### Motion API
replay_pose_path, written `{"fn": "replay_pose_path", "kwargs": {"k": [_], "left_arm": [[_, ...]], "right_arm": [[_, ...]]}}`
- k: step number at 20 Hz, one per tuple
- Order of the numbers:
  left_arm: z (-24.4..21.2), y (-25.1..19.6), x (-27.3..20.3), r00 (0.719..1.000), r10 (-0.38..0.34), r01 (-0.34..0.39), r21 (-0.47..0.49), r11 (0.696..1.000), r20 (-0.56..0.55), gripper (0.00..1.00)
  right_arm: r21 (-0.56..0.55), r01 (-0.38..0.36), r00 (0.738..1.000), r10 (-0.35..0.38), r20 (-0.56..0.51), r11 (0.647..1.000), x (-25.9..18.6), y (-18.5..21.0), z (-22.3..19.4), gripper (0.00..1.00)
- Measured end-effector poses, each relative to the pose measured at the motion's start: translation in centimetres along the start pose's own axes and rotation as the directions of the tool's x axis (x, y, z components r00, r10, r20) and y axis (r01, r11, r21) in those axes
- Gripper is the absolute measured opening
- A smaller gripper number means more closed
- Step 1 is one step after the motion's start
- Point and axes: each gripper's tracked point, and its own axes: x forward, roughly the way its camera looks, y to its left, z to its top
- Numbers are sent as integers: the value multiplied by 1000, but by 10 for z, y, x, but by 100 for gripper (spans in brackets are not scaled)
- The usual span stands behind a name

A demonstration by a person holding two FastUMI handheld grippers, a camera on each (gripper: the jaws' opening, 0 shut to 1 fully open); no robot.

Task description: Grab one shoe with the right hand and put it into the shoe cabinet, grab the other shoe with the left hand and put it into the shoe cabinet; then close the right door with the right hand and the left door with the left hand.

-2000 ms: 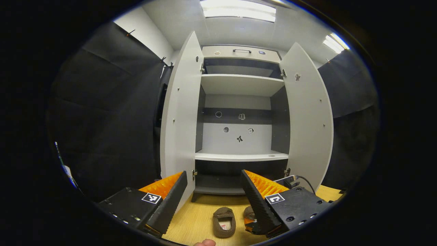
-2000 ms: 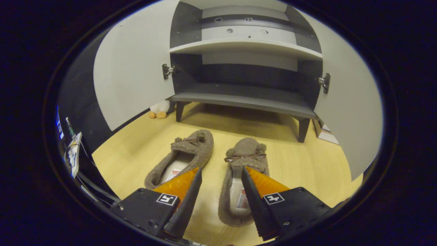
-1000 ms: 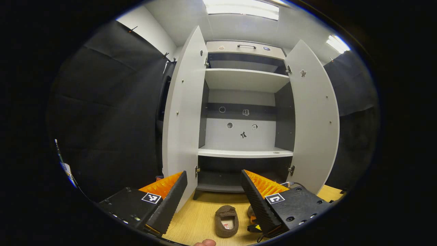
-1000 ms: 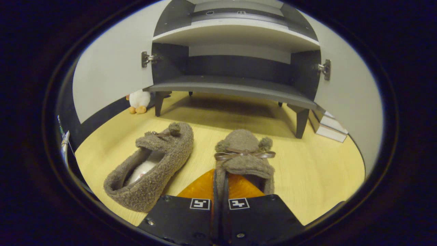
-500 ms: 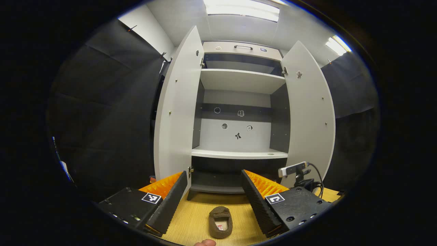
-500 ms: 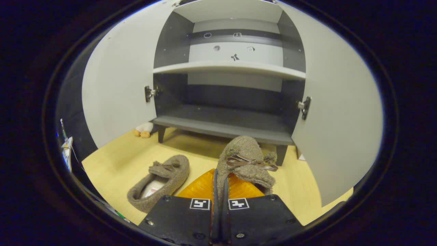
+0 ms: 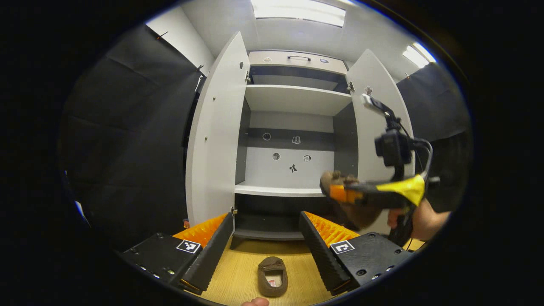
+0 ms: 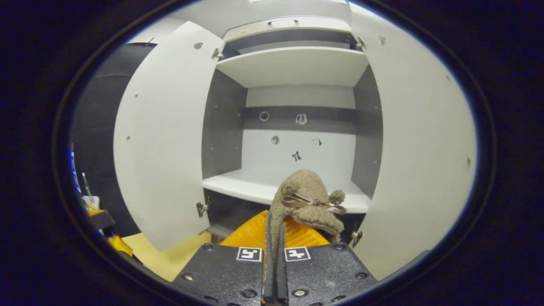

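Note:
The shoe cabinet [image 7: 293,100] stands in front of me with its left door [image 7: 212,140] and right door [image 7: 374,127] wide open. One brown fuzzy shoe [image 7: 272,276] lies on the wooden floor, toe toward the cabinet, below my left gripper [image 7: 267,221], which is open and holds nothing. My right gripper [image 8: 274,225] is shut on the heel side of the other brown shoe [image 8: 306,193], held in the air in front of the white middle shelf [image 8: 255,187]. In the left gripper view, that right gripper [image 7: 340,193] carries the shoe [image 7: 361,214] at the right, just before the right door.
A hand [image 7: 420,223] holds the right gripper's handle. A dark bottom shelf [image 7: 265,223] lies under the white one. Another white shelf [image 8: 293,63] sits higher. The left door [image 8: 161,140] and right door [image 8: 420,148] flank the opening. Black cloth walls stand on both sides.
My right gripper went down to the right-hand shoe, shut on it, and has lifted it from the floor to the height of the middle shelf. My left gripper has barely moved.

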Motion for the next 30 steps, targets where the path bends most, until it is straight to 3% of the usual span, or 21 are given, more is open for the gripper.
{"fn": "replay_pose_path", "kwargs": {"k": [4,8,15,19,23,25,26,27,30], "left_arm": [[-2,1,-2,1000,-1,1,-3,1000,-6,95],[-8,-2,-2,1000,-12,11,-42,999,-25,95],[-2,7,3,1000,-5,5,-28,1000,-7,95],[-8,19,4,1000,20,-20,-28,999,-22,95],[-9,28,4,999,40,-40,-28,999,-26,95],[-10,30,4,999,42,-43,-30,999,-25,95],[-11,30,4,999,40,-41,-32,999,-27,95],[-11,28,4,999,37,-38,-33,999,-28,95],[-13,23,5,999,19,-20,-29,999,-29,95]], "right_arm": [[-86,21,997,-27,-70,996,77,-18,40,6],[-75,83,984,-94,-151,994,165,-38,50,6],[-77,169,908,-185,-377,983,241,-58,0,6],[-67,193,886,-203,-417,979,254,-56,-12,7],[-65,209,879,-216,-424,976,256,-52,-14,17],[-61,220,879,-225,-421,974,246,-50,-8,43],[-47,216,885,-216,-412,975,240,-46,-3,56],[-33,207,894,-203,-400,978,232,-42,4,49],[-26,168,929,-167,-329,985,198,-35,33,52]]}}
